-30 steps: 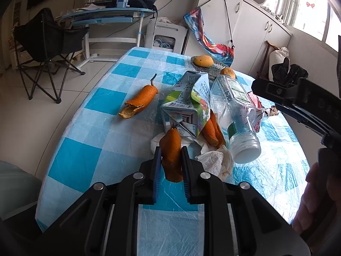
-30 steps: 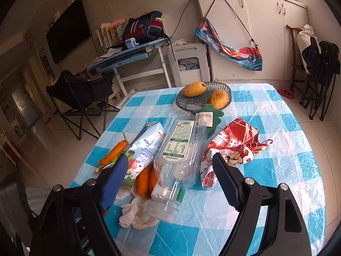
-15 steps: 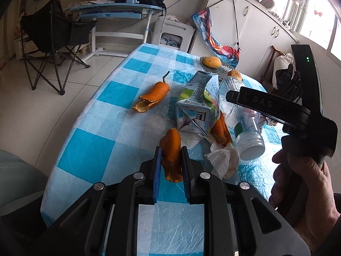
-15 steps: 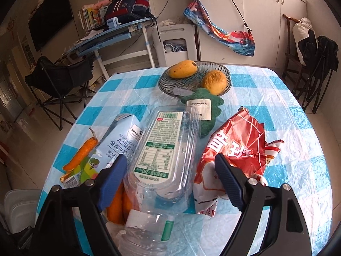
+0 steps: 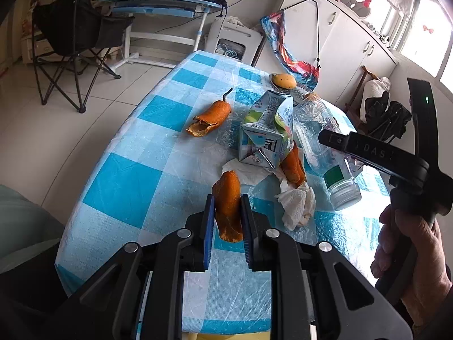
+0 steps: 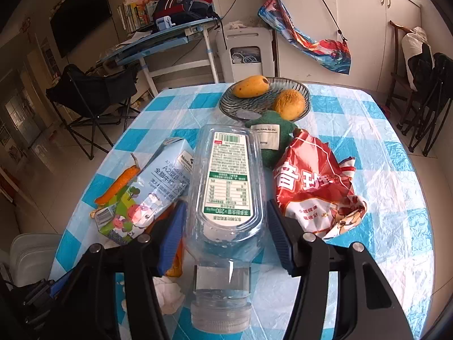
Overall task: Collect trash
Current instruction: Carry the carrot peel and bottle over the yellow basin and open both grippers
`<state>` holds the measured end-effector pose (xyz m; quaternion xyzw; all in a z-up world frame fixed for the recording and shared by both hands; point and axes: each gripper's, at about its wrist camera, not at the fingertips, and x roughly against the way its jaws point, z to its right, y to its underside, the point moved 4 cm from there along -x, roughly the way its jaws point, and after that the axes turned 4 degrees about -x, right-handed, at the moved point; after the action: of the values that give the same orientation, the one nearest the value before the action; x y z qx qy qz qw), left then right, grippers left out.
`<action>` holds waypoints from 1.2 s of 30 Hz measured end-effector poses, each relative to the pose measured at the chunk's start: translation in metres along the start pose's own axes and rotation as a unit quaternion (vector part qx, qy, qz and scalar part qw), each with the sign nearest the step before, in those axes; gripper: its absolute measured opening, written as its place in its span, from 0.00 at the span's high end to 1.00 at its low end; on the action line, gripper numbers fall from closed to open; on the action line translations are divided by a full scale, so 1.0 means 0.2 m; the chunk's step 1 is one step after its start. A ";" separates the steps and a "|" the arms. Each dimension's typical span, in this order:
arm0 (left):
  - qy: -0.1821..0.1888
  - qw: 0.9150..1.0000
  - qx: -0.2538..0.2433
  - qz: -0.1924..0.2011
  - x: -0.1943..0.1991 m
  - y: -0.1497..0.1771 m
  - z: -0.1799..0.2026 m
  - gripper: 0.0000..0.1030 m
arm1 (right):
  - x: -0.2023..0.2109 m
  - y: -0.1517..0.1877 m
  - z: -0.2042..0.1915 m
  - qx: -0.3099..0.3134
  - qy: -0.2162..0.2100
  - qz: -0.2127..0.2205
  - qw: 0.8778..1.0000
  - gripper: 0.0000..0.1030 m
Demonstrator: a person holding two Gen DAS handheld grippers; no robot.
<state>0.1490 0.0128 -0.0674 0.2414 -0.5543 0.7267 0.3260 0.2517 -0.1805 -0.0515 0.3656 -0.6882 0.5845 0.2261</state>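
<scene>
Blue-and-white checked plastic sheeting covers the table point(image 5: 121, 187) in a lived-in room with a folding chair and cupboards behind.

Left wrist view: the left gripper point(image 5: 226, 221) is nearly closed, its blue pads clamped on an orange peel point(image 5: 228, 206). At 12 o'clock from it lies a flattened milk carton point(image 5: 266, 133); a second peel point(image 5: 211, 116) sits at 11 o'clock, crumpled tissue point(image 5: 296, 204) at 2 o'clock. The person's right hand point(image 5: 407, 252) grips a handle marked "DAS", the rest cut off.

Right wrist view: the right gripper point(image 6: 223, 223) has its jaws closing, with a clear plastic bottle point(image 6: 226, 187) lying between them, cap toward the camera; whether the pads press on it yet cannot be told. To grip well, the pads should meet the bottle's flat sides squarely below the shoulder, since thin plastic may buckle or slip. The carton, at 10 o'clock, reads "A2", "Member's" and Chinese text; the bottle label shows "280". A red snack bag point(image 6: 314, 189) with large Chinese characters lies at 2 o'clock. A fruit plate point(image 6: 229, 104) stands at 12 o'clock.
</scene>
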 end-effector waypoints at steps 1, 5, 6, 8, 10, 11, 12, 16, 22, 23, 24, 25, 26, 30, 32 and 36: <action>0.003 1.000 0.008 -0.003 0.00 0.00 -0.02 0.83 | -0.01 0.01 0.00 -0.003 -0.004 -0.005 1.000 0.45; 0.009 0.999 0.038 -0.013 -0.01 0.02 -0.08 0.83 | -0.05 0.02 0.01 -0.015 0.001 -0.017 1.000 0.44; 0.012 0.999 0.042 -0.013 -0.02 0.02 -0.09 0.83 | -0.07 0.03 0.00 -0.016 0.001 -0.021 1.000 0.43; 0.012 0.999 0.043 -0.012 -0.02 0.02 -0.09 0.83 | -0.10 0.04 0.00 -0.015 0.005 -0.022 1.000 0.42; 0.012 0.999 0.042 -0.012 -0.02 0.02 -0.09 0.83 | -0.11 0.06 0.00 -0.019 0.005 -0.019 1.000 0.42; 0.012 0.999 0.042 -0.012 -0.02 0.02 -0.09 0.83 | -0.11 0.06 0.00 -0.022 0.004 -0.013 1.000 0.42; 0.014 0.999 0.043 -0.012 -0.02 0.02 -0.09 0.83 | -0.10 0.06 0.01 -0.022 0.004 -0.010 1.000 0.42; 0.021 0.998 0.051 -0.012 -0.02 0.01 -0.10 0.83 | -0.05 0.06 0.02 -0.023 -0.006 0.008 1.000 0.42; 0.017 0.999 0.038 0.009 0.01 -0.01 -0.07 0.83 | 0.08 0.09 0.02 -0.037 -0.049 0.019 0.998 0.43; 0.015 0.999 0.031 0.014 0.03 -0.01 -0.06 0.83 | 0.10 0.10 0.02 -0.040 -0.056 0.019 0.997 0.42; 0.015 0.999 0.025 0.019 0.04 -0.01 -0.04 0.83 | 0.12 0.11 0.03 -0.044 -0.062 0.019 0.997 0.42; 0.014 0.999 0.019 0.023 0.05 -0.02 -0.03 0.83 | 0.14 0.12 0.03 -0.049 -0.069 0.020 0.996 0.42; 0.012 1.000 0.012 0.026 0.06 -0.01 -0.02 0.83 | 0.16 0.13 0.04 -0.053 -0.073 0.022 0.996 0.42; 0.008 0.999 -0.007 0.036 0.11 0.02 0.02 0.83 | 0.25 0.18 0.06 -0.063 -0.088 0.026 0.994 0.42; 0.006 0.999 -0.012 0.042 0.15 0.04 0.03 0.83 | 0.29 0.21 0.06 -0.063 -0.094 0.023 0.993 0.42; 0.006 0.998 -0.014 0.054 0.22 0.06 0.03 0.83 | 0.38 0.31 0.06 -0.059 -0.102 0.014 0.993 0.42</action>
<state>0.1103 0.0139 -0.0427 0.2021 -0.5749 0.7367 0.2931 0.1575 -0.2063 -0.0375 0.3996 -0.7459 0.5060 0.1671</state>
